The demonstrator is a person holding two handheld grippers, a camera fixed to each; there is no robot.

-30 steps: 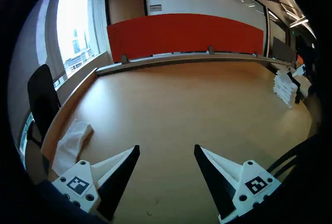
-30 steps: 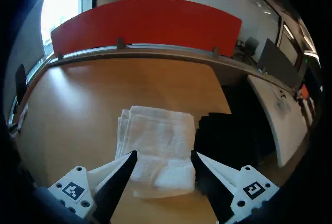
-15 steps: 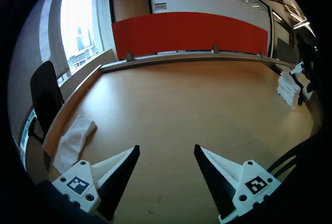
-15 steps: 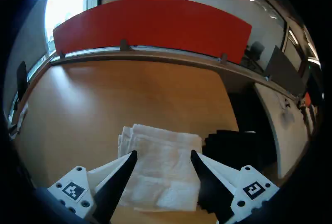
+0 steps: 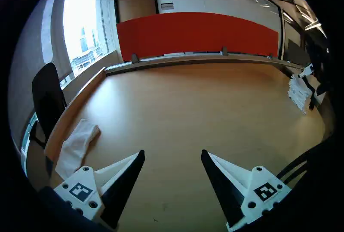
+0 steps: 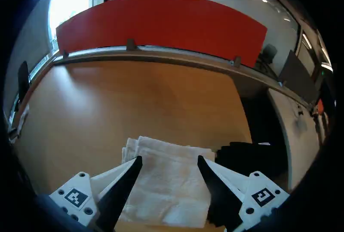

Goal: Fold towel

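A stack of folded white towels (image 6: 170,180) lies on the wooden table (image 6: 129,98) right under my right gripper (image 6: 168,163), whose fingers stand open above it, apart from the cloth. The same stack (image 5: 299,93) appears at the table's far right edge in the left gripper view, with the other gripper (image 5: 316,75) just past it. A loose crumpled white towel (image 5: 77,146) lies at the table's left edge, ahead and left of my left gripper (image 5: 172,156), which is open and holds nothing.
A red partition (image 5: 198,34) runs along the back of the table (image 5: 193,103). A black chair (image 5: 47,100) stands left of the table by the window. Something black (image 6: 253,159) sits beside the towel stack on the right, with another desk (image 6: 301,133) beyond.
The right gripper has drawn back and up, so the towel stack slid lower in its view. The left gripper turned slightly, then held still. Both stayed open.
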